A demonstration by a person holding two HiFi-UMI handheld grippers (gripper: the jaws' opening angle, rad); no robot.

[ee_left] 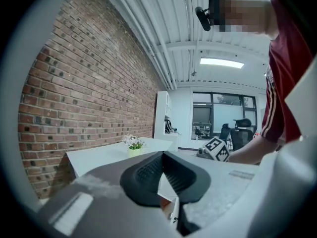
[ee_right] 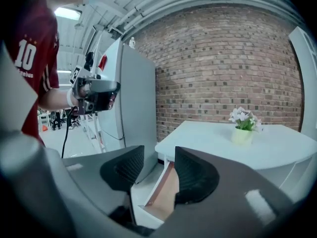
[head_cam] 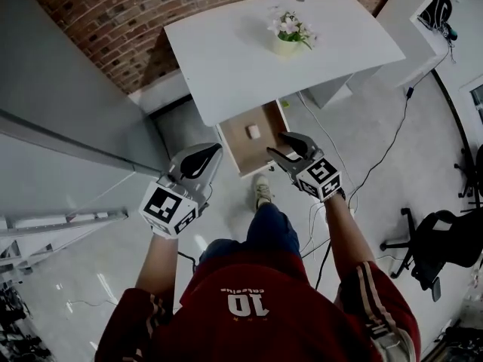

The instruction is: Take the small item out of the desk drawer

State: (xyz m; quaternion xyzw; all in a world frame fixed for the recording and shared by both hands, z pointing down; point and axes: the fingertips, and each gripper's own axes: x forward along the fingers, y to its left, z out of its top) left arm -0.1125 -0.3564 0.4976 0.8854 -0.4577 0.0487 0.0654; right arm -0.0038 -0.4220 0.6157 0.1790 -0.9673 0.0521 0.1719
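Note:
Under the white desk [head_cam: 249, 44] the drawer [head_cam: 266, 116] stands pulled out, its wooden bottom showing. A small pale item [head_cam: 253, 131] lies flat inside, near the middle. My right gripper [head_cam: 276, 142] hovers at the drawer's front right corner, open and holding nothing. In the right gripper view the drawer [ee_right: 159, 192] shows through the gap of the right gripper [ee_right: 158, 155]; the item is hidden there. My left gripper [head_cam: 215, 151] hangs left of the drawer, apart from it. Its fingertips meet in the left gripper view, where the left gripper [ee_left: 162, 153] is shut on nothing.
A small pot of white flowers [head_cam: 287, 35] stands on the desk's far side. A brick wall [head_cam: 113, 21] runs behind, with a tall grey cabinet [head_cam: 68, 89] at left. Cables [head_cam: 377, 164] trail over the floor at right, near an office chair [head_cam: 445, 247]. The person's shoe [head_cam: 262, 191] is below the drawer.

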